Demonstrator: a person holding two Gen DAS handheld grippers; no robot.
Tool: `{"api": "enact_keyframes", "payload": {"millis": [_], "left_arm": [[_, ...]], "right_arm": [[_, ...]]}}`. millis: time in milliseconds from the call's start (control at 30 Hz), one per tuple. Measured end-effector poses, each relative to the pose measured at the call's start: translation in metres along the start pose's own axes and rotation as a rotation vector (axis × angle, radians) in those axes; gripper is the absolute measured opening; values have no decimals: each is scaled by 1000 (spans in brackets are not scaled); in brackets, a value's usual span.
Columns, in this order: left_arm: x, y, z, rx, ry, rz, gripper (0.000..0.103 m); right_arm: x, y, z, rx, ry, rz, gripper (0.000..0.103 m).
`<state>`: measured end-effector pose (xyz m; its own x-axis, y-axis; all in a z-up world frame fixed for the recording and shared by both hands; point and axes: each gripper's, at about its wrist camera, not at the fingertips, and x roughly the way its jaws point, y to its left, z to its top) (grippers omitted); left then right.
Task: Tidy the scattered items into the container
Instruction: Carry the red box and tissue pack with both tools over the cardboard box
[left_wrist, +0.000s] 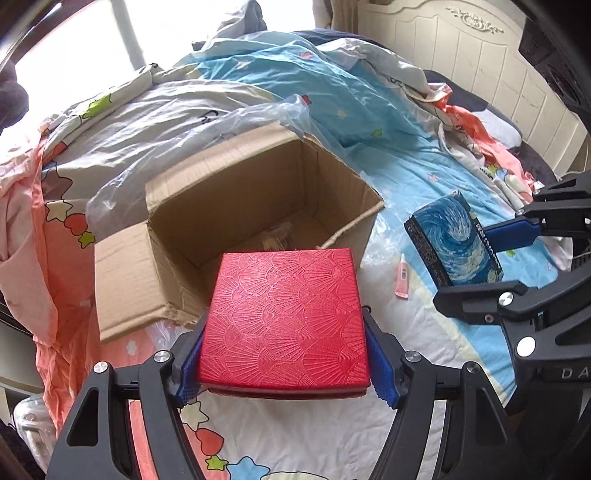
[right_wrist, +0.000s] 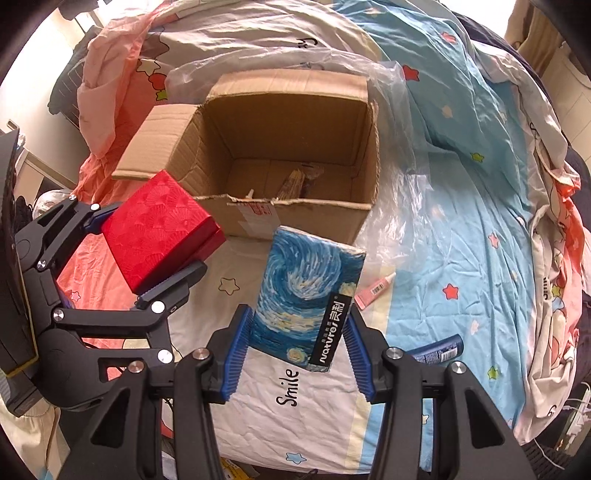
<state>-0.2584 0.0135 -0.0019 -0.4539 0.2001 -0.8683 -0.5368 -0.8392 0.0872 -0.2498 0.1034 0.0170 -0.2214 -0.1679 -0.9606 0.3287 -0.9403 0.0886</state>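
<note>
An open cardboard box (left_wrist: 207, 184) (right_wrist: 295, 107) stands on the bed, with a brownish item lying on its floor (right_wrist: 295, 181). My left gripper (left_wrist: 284, 350) (right_wrist: 147, 254) is shut on a red embossed gift box (left_wrist: 286, 317) (right_wrist: 155, 229), held above the bedding just in front of the carton's near wall. My right gripper (right_wrist: 299, 343) (left_wrist: 476, 254) is shut on a blue swirl-painted tissue pack (right_wrist: 306, 291) (left_wrist: 450, 243), lifted to the right of the carton. A small pink tube (left_wrist: 402, 277) (right_wrist: 373, 290) lies on the sheet between the two grippers.
A clear plastic bag (left_wrist: 258, 110) (right_wrist: 399, 110) is draped behind and beside the carton. A blue tube (right_wrist: 439, 350) lies on the sheet by my right finger. Crumpled quilt and clothes (left_wrist: 476, 133) pile up near the cream headboard (left_wrist: 480, 48).
</note>
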Motion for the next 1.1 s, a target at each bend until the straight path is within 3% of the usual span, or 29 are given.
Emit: {"api": "enact_keyframes", "payload": {"millis": [167, 400, 1100], "left_arm": [[9, 29, 20, -60, -4, 48, 74], [26, 72, 36, -157, 2, 78, 74], [77, 90, 42, -208, 42, 75, 74]], "right_arm": [[-2, 6, 30, -28, -32, 15, 46], [18, -4, 62, -54, -26, -28, 46], [64, -24, 89, -87, -6, -66, 46]]}}
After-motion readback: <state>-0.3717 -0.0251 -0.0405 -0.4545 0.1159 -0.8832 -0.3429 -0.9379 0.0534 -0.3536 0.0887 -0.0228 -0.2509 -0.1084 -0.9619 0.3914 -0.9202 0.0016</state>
